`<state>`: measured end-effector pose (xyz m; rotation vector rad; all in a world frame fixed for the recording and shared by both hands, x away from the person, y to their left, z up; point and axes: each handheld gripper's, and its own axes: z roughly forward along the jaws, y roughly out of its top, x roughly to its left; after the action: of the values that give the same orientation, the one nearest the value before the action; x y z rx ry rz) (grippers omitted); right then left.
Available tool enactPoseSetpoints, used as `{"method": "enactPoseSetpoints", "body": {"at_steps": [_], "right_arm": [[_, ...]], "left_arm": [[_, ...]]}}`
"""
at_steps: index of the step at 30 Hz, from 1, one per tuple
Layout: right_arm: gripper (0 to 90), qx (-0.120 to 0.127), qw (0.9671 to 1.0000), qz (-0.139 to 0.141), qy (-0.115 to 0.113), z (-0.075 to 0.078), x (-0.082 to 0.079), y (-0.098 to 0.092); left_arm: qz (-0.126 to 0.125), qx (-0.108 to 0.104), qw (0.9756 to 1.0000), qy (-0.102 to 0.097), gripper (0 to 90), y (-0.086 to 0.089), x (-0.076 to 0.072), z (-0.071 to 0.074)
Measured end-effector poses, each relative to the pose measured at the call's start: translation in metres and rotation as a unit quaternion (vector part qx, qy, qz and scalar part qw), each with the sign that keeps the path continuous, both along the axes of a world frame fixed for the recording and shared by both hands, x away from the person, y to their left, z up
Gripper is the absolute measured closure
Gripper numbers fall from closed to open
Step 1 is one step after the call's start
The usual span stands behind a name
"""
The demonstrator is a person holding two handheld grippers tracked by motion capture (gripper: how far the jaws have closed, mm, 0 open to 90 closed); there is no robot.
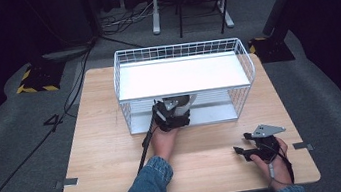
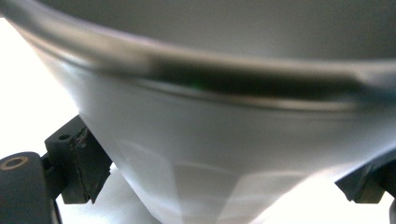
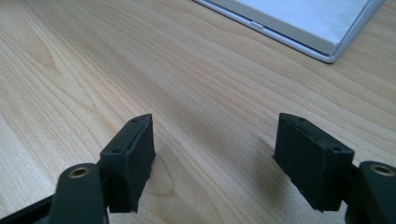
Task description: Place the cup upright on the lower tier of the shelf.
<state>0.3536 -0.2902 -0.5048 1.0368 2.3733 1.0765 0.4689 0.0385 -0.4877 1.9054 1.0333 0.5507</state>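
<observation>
Now gripping a grey bowl (image 2: 224,154) under the wire rack (image 1: 180,50)
Left gripper (image 1: 171,116) clamped on it; right gripper (image 3: 224,158) wide apart over bare table (image 3: 140,70)

Light falls from overhead onto my pale wooden table (image 1: 115,149), while the floor and room behind sink into near black. The flat white top shelf of the white wire rack (image 1: 180,74) glares, blown out to plain white. The high view is soft and grainy. In my left gripper view the grey metal bowl (image 2: 210,140) sits so close it blurs, with a dark smeared rim and washed-out white on both sides. My right gripper view is sharp; my right gripper (image 3: 215,154) casts soft shadows on the grain.
</observation>
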Motion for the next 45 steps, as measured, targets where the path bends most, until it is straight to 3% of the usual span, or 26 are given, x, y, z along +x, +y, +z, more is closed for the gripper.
{"method": "enactPoseSetpoints", "body": {"at_steps": [9, 11, 13, 21, 22, 23, 24, 25, 26, 27, 28, 29, 30, 31, 32, 36, 45], "right_arm": [[28.9, 0.000, 1.0000, 0.000, 0.000, 0.000, 0.000, 0.000], [28.9, 0.000, 1.0000, 0.000, 0.000, 0.000, 0.000, 0.000], [28.9, 0.000, 1.0000, 0.000, 0.000, 0.000, 0.000, 0.000], [28.8, 0.000, 1.0000, 0.000, 0.000, 0.000, 0.000, 0.000], [28.8, 0.000, 1.0000, 0.000, 0.000, 0.000, 0.000, 0.000], [28.8, 0.000, 1.0000, 0.000, 0.000, 0.000, 0.000, 0.000], [28.8, 0.000, 1.0000, 0.000, 0.000, 0.000, 0.000, 0.000], [28.8, -0.001, 1.0000, 0.000, 0.000, 0.000, 0.000, 0.000], [28.7, -0.001, 1.0000, 0.001, 0.000, 0.000, 0.000, 0.000], [28.7, -0.001, 1.0000, 0.002, 0.000, 0.000, 0.000, 0.000], [28.7, 0.000, 1.0000, 0.002, 0.000, 0.000, 0.000, 0.000], [28.7, -0.001, 1.0000, 0.003, -0.001, 0.000, 0.000, 0.000], [28.7, 0.000, 1.0000, 0.003, -0.001, 0.000, 0.000, 0.000], [28.7, 0.000, 1.0000, 0.003, -0.001, 0.000, 0.000, 0.000], [28.7, 0.000, 1.0000, 0.003, 0.000, 0.000, 0.000, 0.000], [28.7, 0.000, 1.0000, 0.003, 0.000, 0.000, 0.000, 0.000], [28.4, 0.001, 1.0000, 0.008, 0.001, 0.000, 0.001, 0.000]], "left_arm": [[0.001, -0.003, 1.0000, -0.007, 7.5, -0.001, -0.001, 0.001], [-0.020, -0.025, 0.9992, -0.024, 0.0, 0.000, -0.003, 0.004], [-0.018, -0.028, 0.9989, -0.034, 0.0, 0.001, -0.005, 0.006], [-0.016, -0.039, 0.9985, -0.035, 0.0, 0.004, -0.009, 0.007], [-0.010, -0.037, 0.9985, -0.038, 0.0, 0.005, -0.011, 0.008], [0.018, -0.020, 0.9980, -0.058, 0.0, 0.007, -0.013, 0.011], [-0.012, -0.031, 0.9985, -0.044, 0.0, 0.007, -0.014, 0.012], [-0.018, -0.031, 0.9984, -0.044, 0.0, 0.008, -0.015, 0.013], [0.003, -0.037, 0.9985, -0.041, 0.0, 0.008, -0.020, 0.014], [-0.020, -0.033, 0.9984, -0.041, 0.0, 0.010, -0.021, 0.015], [-0.024, -0.021, 0.9982, -0.050, 0.0, 0.013, -0.022, 0.017], [-0.041, -0.033, 0.9980, -0.035, 0.0, 0.013, -0.024, 0.017], [-0.041, -0.033, 0.9980, -0.035, 0.0, 0.013, -0.024, 0.017], [-0.038, -0.023, 0.9981, -0.043, 0.0, 0.016, -0.027, 0.019], [-0.008, -0.034, 0.9984, -0.043, 0.0, 0.018, -0.034, 0.021], [-0.010, -0.045, 0.9981, -0.040, 0.0, 0.024, -0.042, 0.023], [-0.015, -0.069, 0.9958, -0.058, 0.0, 0.046, -0.072, 0.039]]}}
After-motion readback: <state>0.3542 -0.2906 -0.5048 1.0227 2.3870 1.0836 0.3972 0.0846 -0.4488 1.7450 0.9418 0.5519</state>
